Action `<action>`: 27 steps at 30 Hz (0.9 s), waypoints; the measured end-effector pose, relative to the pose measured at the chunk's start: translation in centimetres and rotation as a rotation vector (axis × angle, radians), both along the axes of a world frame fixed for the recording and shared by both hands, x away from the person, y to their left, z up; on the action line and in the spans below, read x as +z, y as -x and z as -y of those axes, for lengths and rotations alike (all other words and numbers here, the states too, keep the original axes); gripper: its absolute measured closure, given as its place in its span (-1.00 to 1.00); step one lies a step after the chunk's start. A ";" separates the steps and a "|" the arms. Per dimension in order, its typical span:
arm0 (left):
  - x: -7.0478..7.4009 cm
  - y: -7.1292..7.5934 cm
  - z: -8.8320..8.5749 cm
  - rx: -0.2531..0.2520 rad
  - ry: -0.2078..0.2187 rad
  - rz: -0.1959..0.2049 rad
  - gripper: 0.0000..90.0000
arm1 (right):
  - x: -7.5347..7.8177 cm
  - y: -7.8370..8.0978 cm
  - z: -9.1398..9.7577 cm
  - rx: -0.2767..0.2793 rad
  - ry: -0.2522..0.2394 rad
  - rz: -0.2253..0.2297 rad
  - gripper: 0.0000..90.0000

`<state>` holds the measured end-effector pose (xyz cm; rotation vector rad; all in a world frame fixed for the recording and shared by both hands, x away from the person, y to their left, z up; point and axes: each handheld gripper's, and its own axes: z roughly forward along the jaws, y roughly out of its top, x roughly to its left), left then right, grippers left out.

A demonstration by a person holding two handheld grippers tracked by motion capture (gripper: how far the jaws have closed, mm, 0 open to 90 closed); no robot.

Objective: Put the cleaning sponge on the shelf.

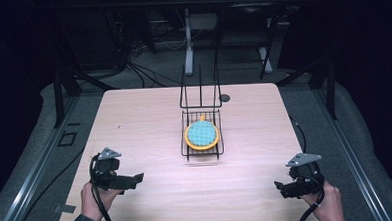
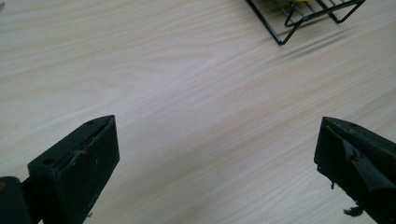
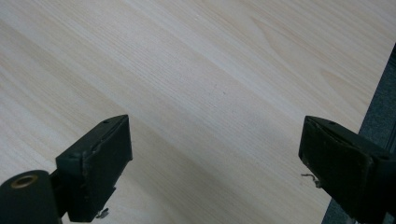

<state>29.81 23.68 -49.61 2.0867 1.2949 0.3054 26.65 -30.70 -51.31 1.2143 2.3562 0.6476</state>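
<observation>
A black wire rack stands at the middle of the light wooden table, with an upright wire back at its far side. On its flat part lies a round orange-rimmed plate with a blue-green centre. My left gripper rests near the table's front left corner, held by a hand, jaws wide apart over bare wood. A corner of the rack shows ahead of it. My right gripper sits at the front right, also open, above bare wood near the table's edge.
Cables trail from both grippers off the front of the table. A small dark round hole lies behind the rack. Beyond the table are dark floor, black stands and another table's legs.
</observation>
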 end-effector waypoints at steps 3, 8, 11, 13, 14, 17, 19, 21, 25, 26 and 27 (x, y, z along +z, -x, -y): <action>-0.6 0.2 -0.4 0.009 -0.008 -0.010 -1.00 | 0.0 0.0 0.0 -0.001 0.002 -0.002 -0.80; -1.9 0.8 -0.9 0.030 -0.021 -0.023 -1.00 | -0.3 -0.1 0.1 -0.006 0.001 -0.012 -0.80; -2.8 1.0 -1.1 0.035 -0.023 -0.032 -1.00 | -0.4 -0.2 0.1 -0.008 0.000 -0.021 -0.80; -3.3 1.0 -1.3 0.037 -0.032 -0.041 -1.00 | -0.5 -0.3 0.1 -0.003 0.003 -0.025 -0.80; -3.4 1.0 -1.4 0.043 -0.027 -0.038 -1.00 | -0.6 -0.3 0.1 -0.005 0.004 -0.022 -0.80; -3.6 0.9 -1.6 0.041 -0.030 -0.041 -1.00 | -0.6 -0.4 0.1 -0.005 0.003 -0.032 -0.80; -3.7 0.8 -1.5 0.035 -0.049 -0.044 -1.00 | -0.7 -0.4 0.2 -0.004 0.005 -0.029 -0.80; -3.8 0.7 -1.7 0.024 -0.057 -0.042 -1.00 | -0.7 -0.4 0.2 -0.004 0.006 -0.033 -0.80; -3.8 0.7 -1.8 0.034 -0.053 -0.040 -1.00 | -0.7 -0.3 0.3 -0.009 0.003 -0.031 -0.80; -3.9 0.6 -1.8 0.037 -0.050 -0.041 -1.00 | -0.7 -0.4 0.4 -0.010 -0.002 -0.028 -0.80; -3.9 0.6 -1.9 0.037 -0.050 -0.041 -1.00 | -0.6 -0.4 0.4 -0.012 -0.003 -0.029 -0.80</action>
